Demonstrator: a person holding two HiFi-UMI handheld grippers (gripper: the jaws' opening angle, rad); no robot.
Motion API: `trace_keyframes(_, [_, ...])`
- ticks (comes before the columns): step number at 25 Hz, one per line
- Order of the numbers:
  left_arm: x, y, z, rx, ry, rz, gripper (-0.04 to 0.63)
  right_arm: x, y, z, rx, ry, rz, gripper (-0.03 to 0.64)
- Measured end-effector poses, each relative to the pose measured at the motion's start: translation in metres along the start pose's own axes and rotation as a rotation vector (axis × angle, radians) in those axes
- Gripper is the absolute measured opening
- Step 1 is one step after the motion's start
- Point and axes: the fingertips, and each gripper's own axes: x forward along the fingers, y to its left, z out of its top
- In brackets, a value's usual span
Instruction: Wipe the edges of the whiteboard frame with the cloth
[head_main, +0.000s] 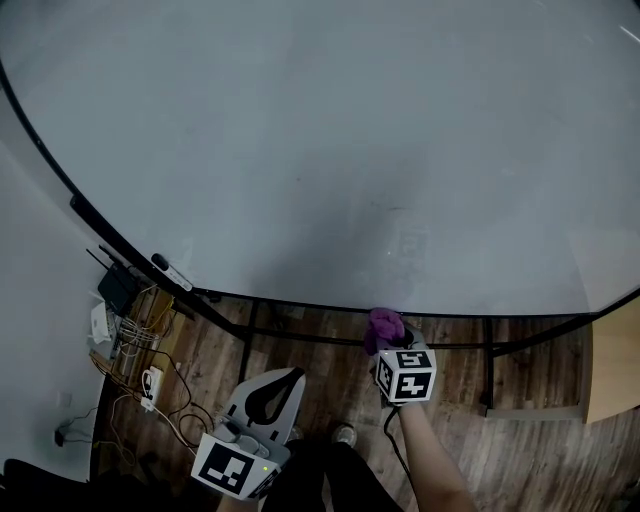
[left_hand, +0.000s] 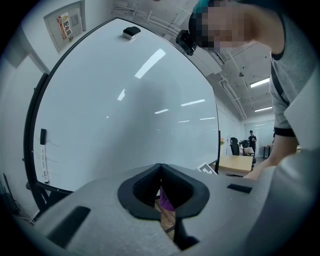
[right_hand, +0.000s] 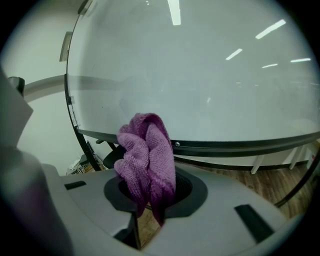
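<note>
Your right gripper (head_main: 395, 347) clamps the one purple cloth (head_main: 383, 326) at the bottom edge of the whiteboard frame (head_main: 300, 303); your left gripper (head_main: 268, 392) hangs lower and to the left, jaws pressed together on nothing.

In the right gripper view the bunched cloth (right_hand: 146, 150) hides your jaw tips, and you cannot tell whether it touches the frame (right_hand: 240, 145); in the left gripper view only a thin slit shows below the meeting tips, a sliver of purple behind it; the head view cuts off the top and sides of the whiteboard (head_main: 330, 150); count one whiteboard, one cloth, two grippers, one marker (head_main: 172, 272) at the frame's lower left; the floor cables (head_main: 135, 365) are too tangled to count.
</note>
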Motion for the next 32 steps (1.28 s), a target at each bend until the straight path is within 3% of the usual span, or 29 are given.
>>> trace_keyframes(7, [0.000,0.012,0.005,0.005,-0.003,-0.037,0.015,-0.001,0.001,0.001,0.037,0.001,-0.045,0.084])
trace_keyframes(12, [-0.002,0.016,0.008,-0.041,0.037,-0.097,0.015,-0.004,0.001,0.001,0.051,0.014,-0.102,0.084])
trace_keyframes(20, [-0.006,0.031,0.008,0.012,0.022,-0.163,0.015,-0.005,0.002,0.001,0.069,0.004,-0.161,0.084])
trace_keyframes(25, [0.001,0.033,0.012,0.025,0.002,-0.173,0.015,-0.005,0.000,0.002,0.079,-0.004,-0.158,0.084])
trace_keyframes(32, [0.019,0.003,0.014,0.012,0.014,-0.165,0.015,-0.012,-0.019,-0.001,0.088,-0.012,-0.120,0.084])
